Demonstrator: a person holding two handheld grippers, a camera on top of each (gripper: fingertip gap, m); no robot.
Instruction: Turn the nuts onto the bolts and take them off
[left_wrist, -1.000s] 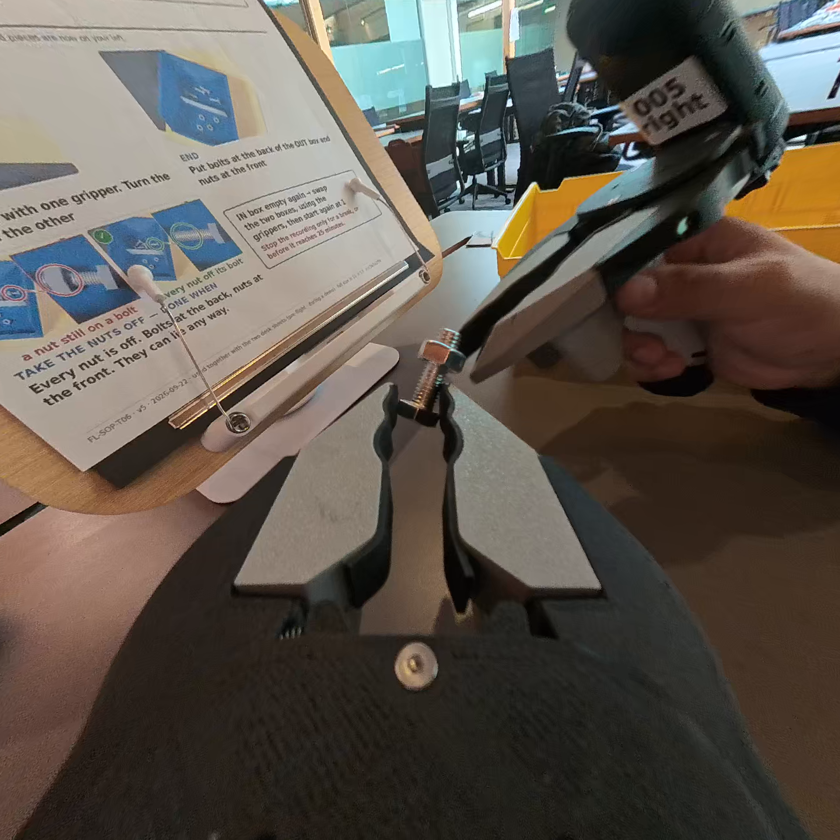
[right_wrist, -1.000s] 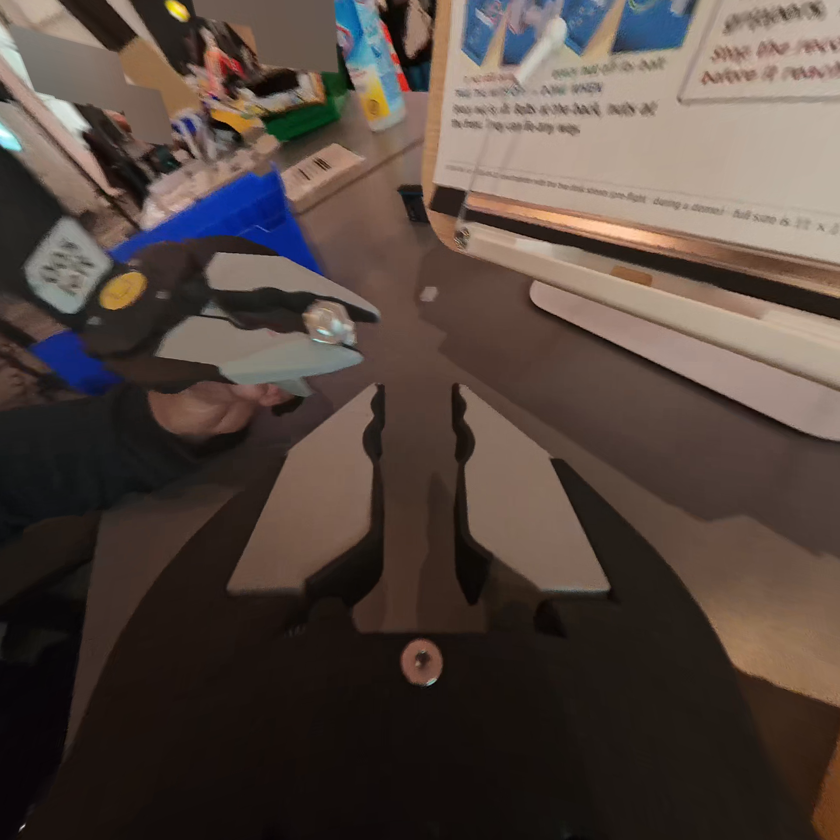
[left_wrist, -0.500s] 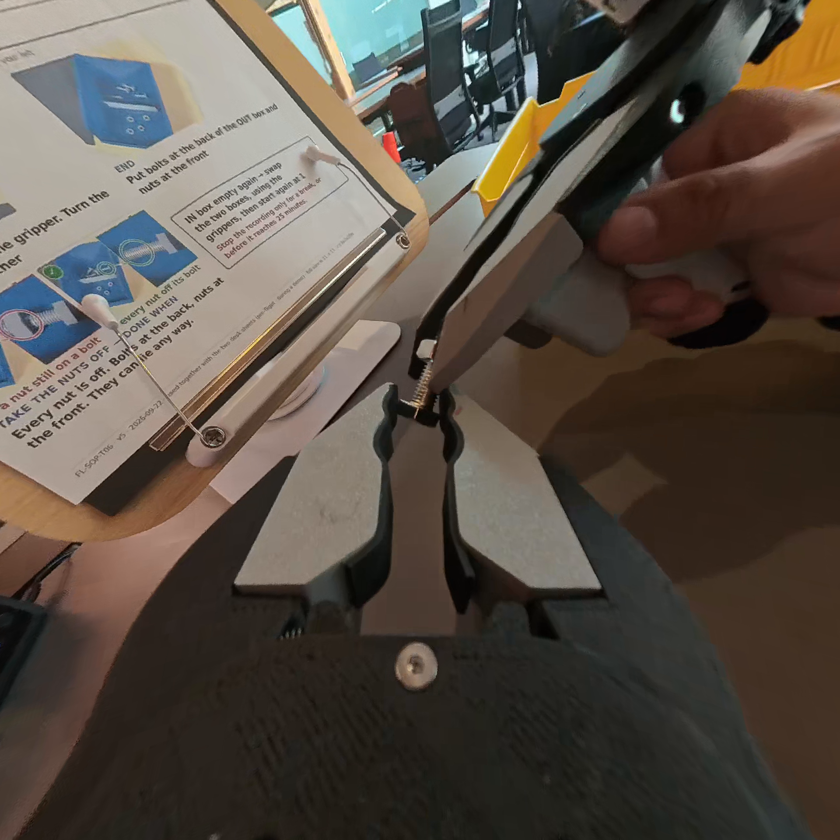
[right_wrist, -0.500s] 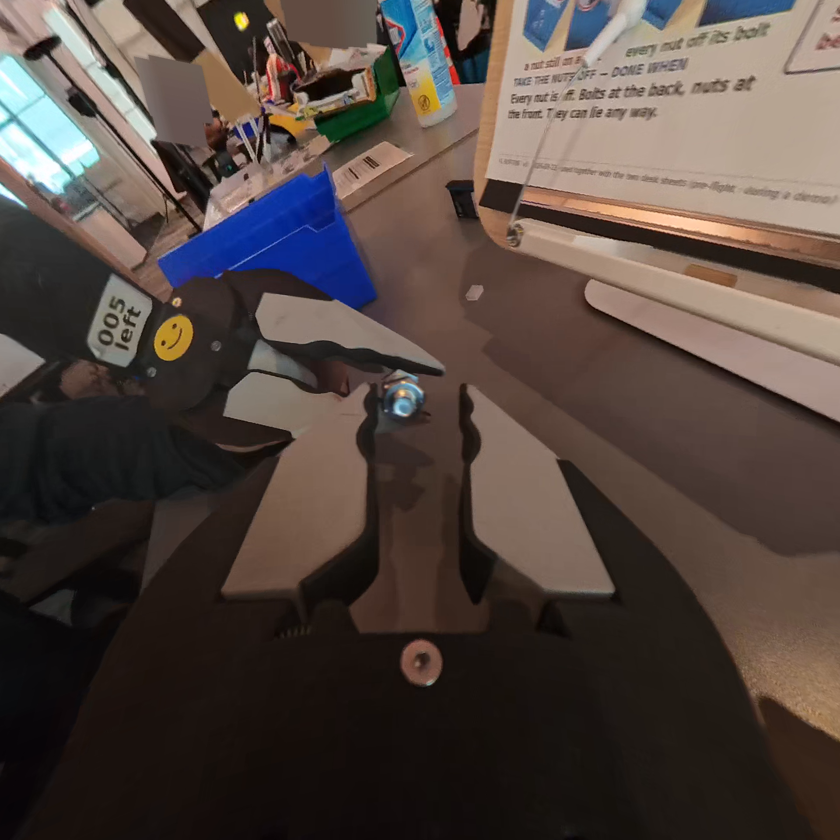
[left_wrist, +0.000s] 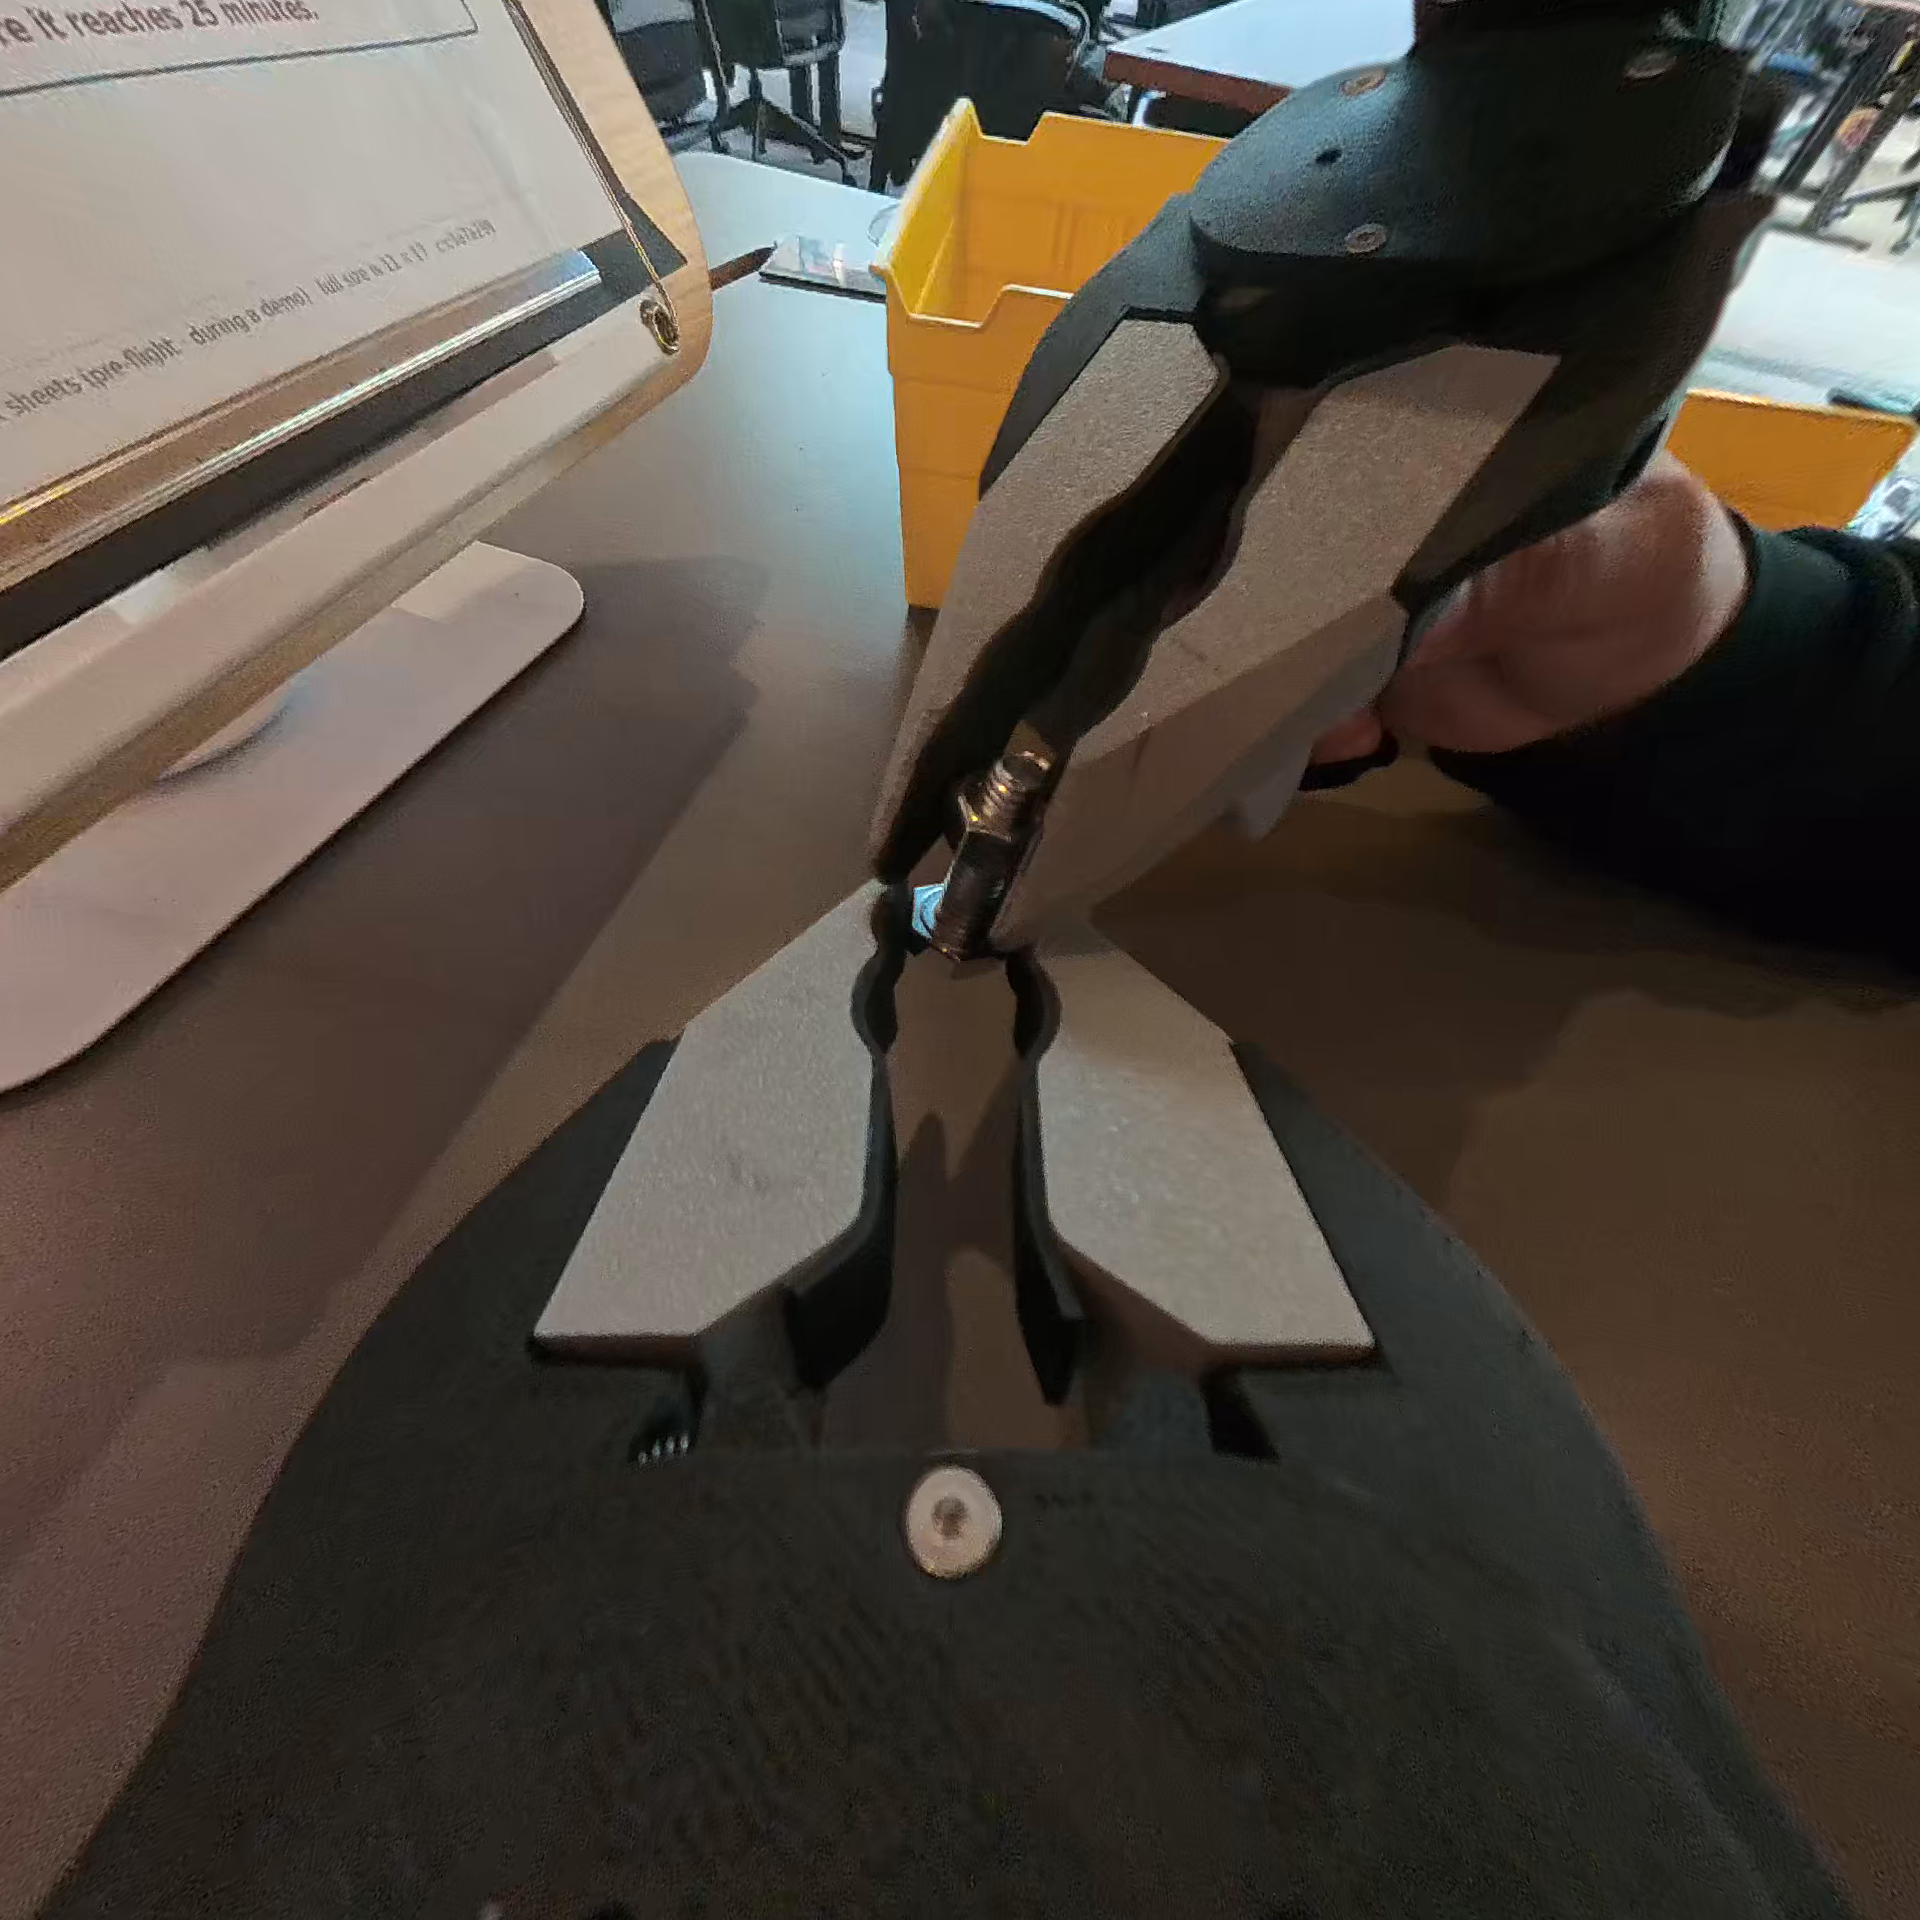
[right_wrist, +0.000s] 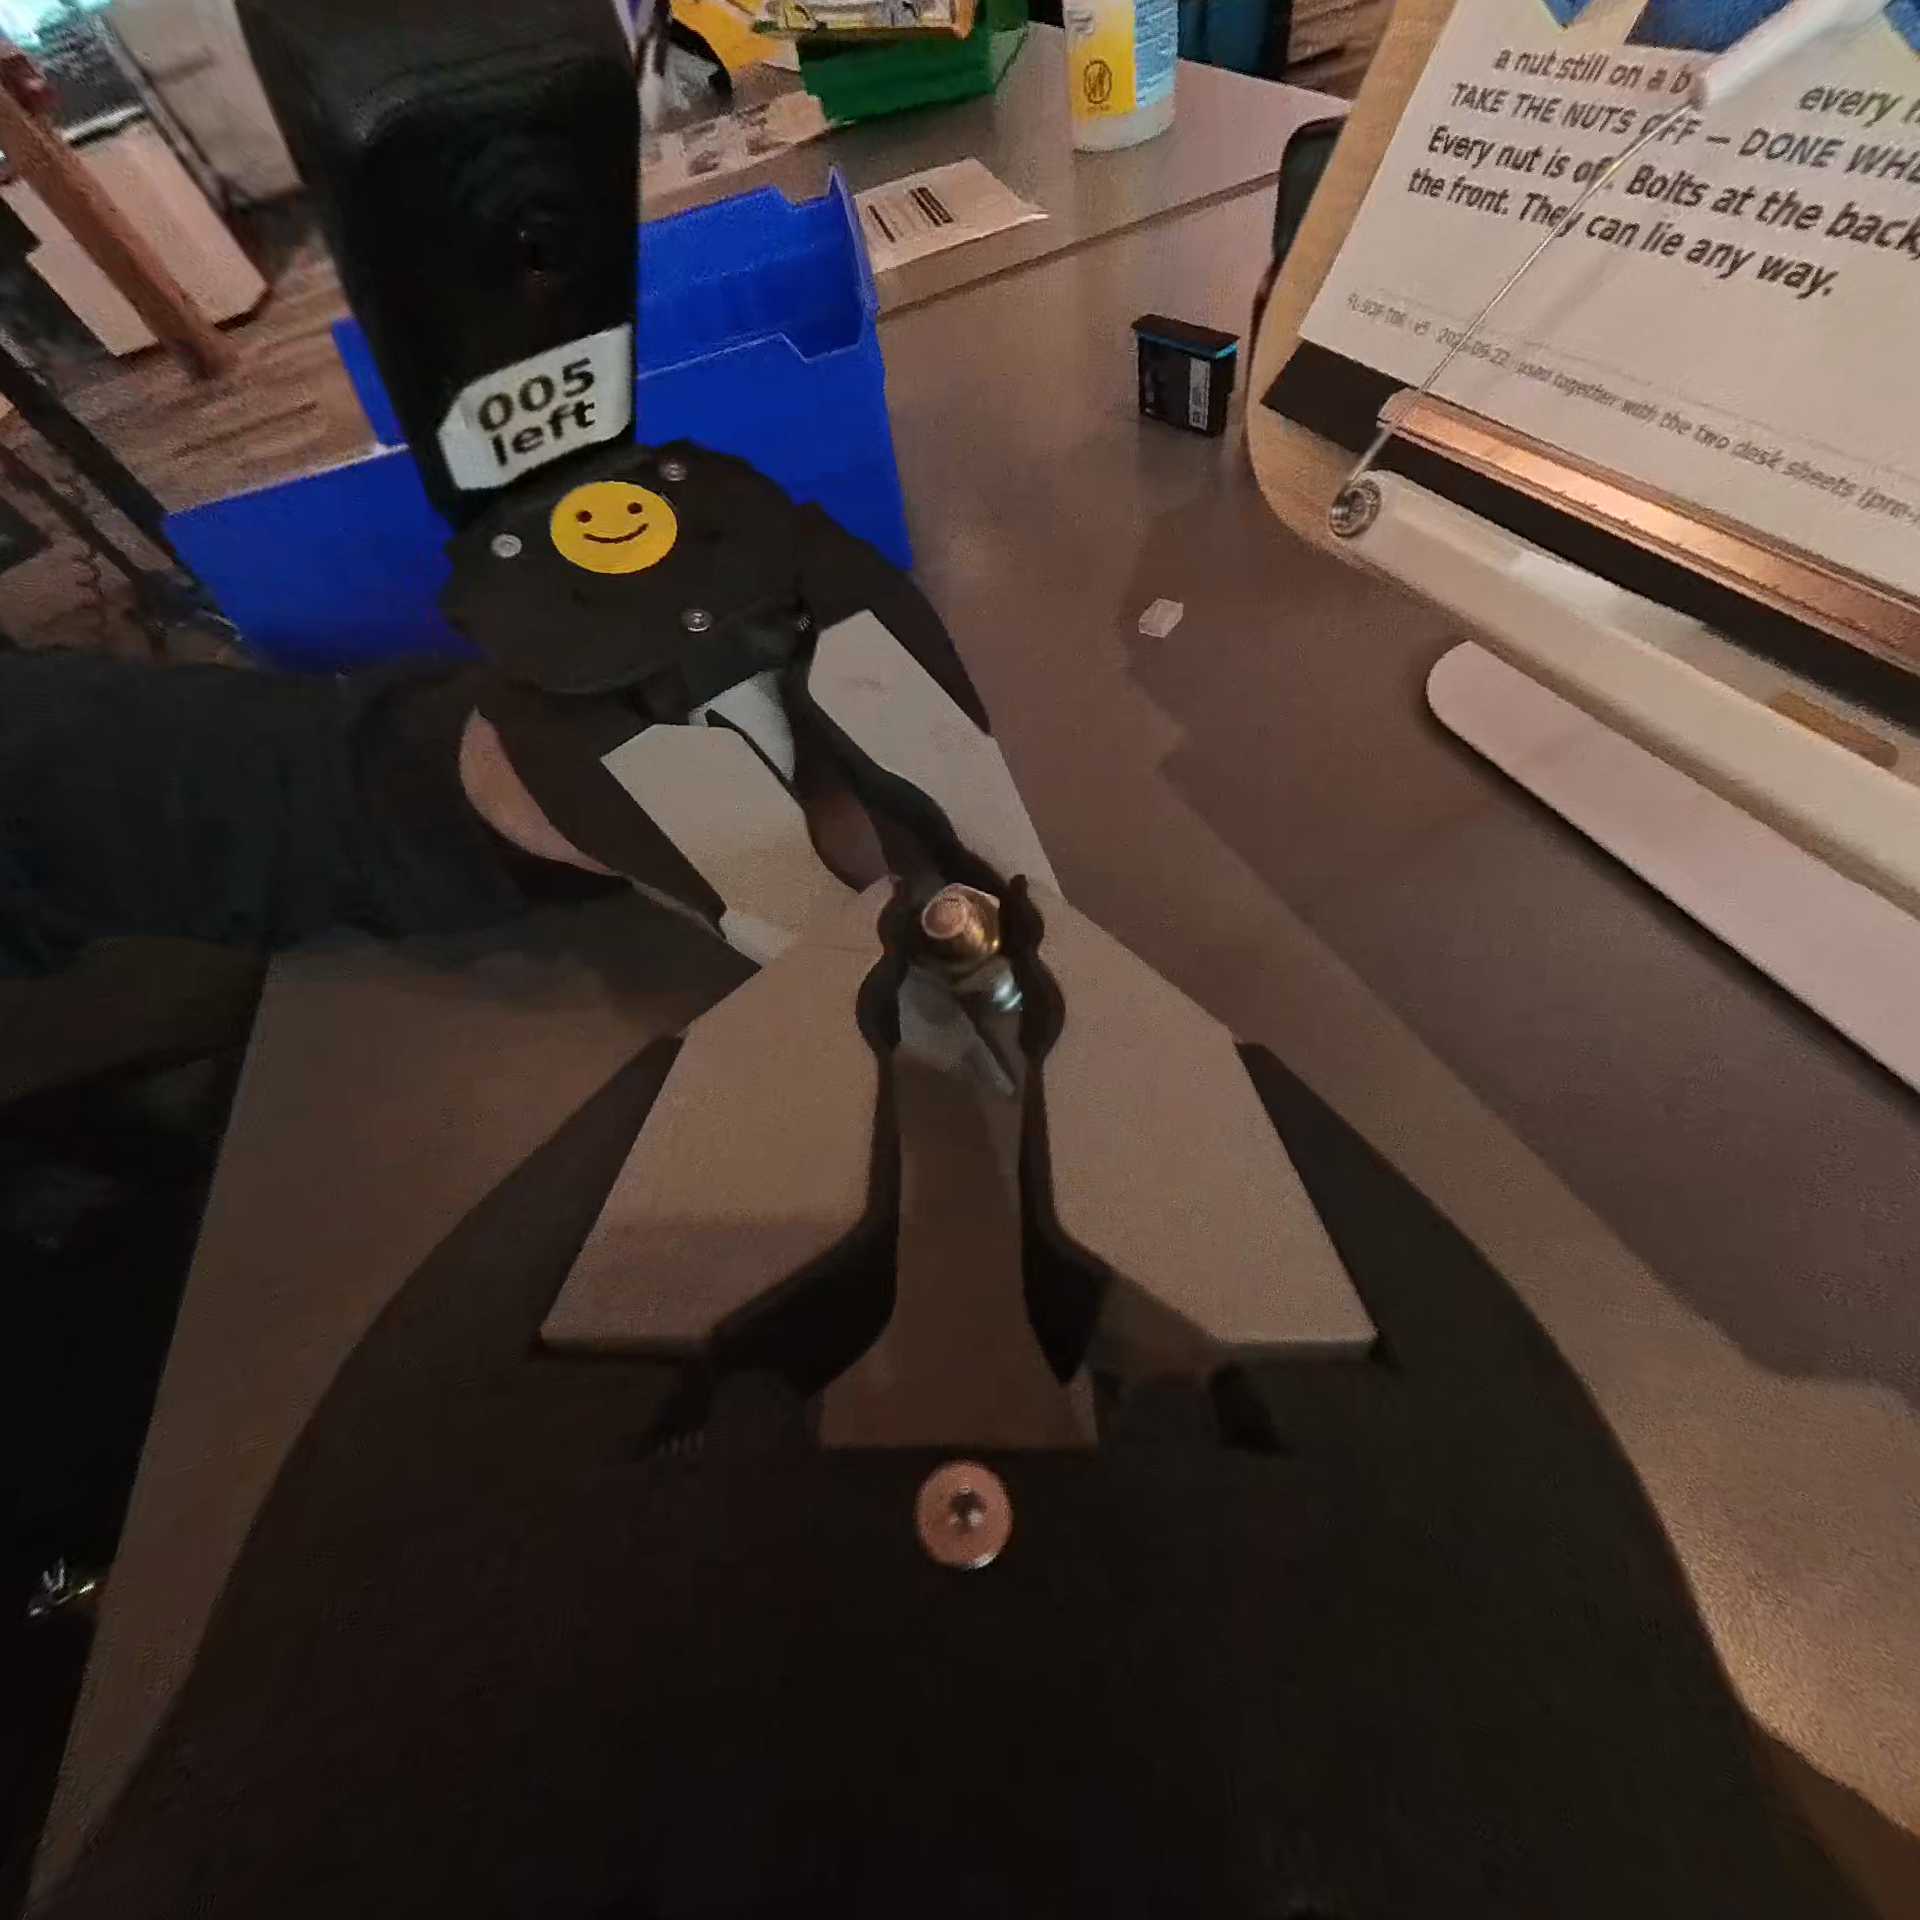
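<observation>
1. Since half a second ago, right gripper (left_wrist: 961, 894) has swung down over the bolt (left_wrist: 977, 883) at frame centre of the left wrist view; its jaws now stand narrow around the nut (left_wrist: 995, 821), which was bare a second ago.
2. Left gripper (left_wrist: 951, 961): jaws narrow, pinching the bolt's lower end at their tips, as before. I cannot tell how firm the pinch is.
3. Bolt: stands nearly upright, tilted slightly right, threaded end up between the right jaws. In the right wrist view its end (right_wrist: 954, 925) faces the lens at centre.
4. Nut: partway along the thread, near the top. I judge the turning step is about to begin; whether on or off I cannot tell.
5. Counter (left_wrist: 1558, 1143): dark brown, matte, bare under both grippers.
6. Yellow bin (left_wrist: 987, 312), upper centre of the left wrist view; blue bin (right_wrist: 748, 343), upper left of the right wrist view.
7. Instruction sheet on a stand (left_wrist: 260, 520), upper left.
8. Small black block (right_wrist: 1184, 374) and a clear chip (right_wrist: 1161, 616) lie on the counter.
9. Office chairs in the background, top.
</observation>
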